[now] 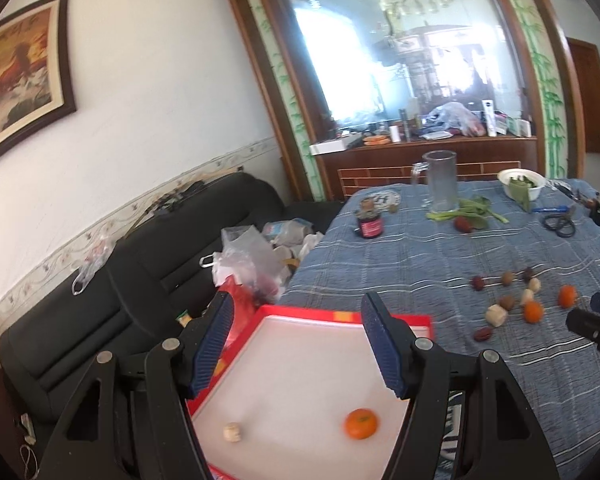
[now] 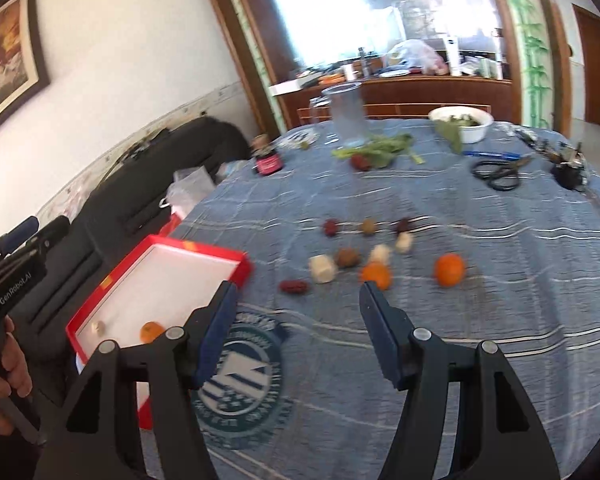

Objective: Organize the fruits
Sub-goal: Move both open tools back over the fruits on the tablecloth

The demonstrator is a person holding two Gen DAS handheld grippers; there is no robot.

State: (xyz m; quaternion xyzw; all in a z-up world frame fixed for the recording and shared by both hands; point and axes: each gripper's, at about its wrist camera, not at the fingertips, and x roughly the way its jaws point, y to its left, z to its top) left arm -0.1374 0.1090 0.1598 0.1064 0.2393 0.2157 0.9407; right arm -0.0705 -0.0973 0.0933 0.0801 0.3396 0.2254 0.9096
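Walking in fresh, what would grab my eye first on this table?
Probably the red box with its white inside at the table's left edge, holding one small orange and a pale chunk. Next, the loose cluster of oranges, red dates and pale pieces mid-table on the blue cloth, with both grippers open above.

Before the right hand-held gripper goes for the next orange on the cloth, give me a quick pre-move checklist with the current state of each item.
1. Right hand-held gripper open and empty: ok.
2. Left hand-held gripper open and empty, over the red-rimmed white tray: ok.
3. Nearest small orange fruit visible just ahead of the right fingers: ok.
4. Room around it: not ok; a pale cube-shaped piece sits right behind it.
5. Tray has free space: ok; only one orange fruit and one pale piece inside.
6. Tray fully supported by the blue striped tablecloth: cannot tell; it overhangs the edge.
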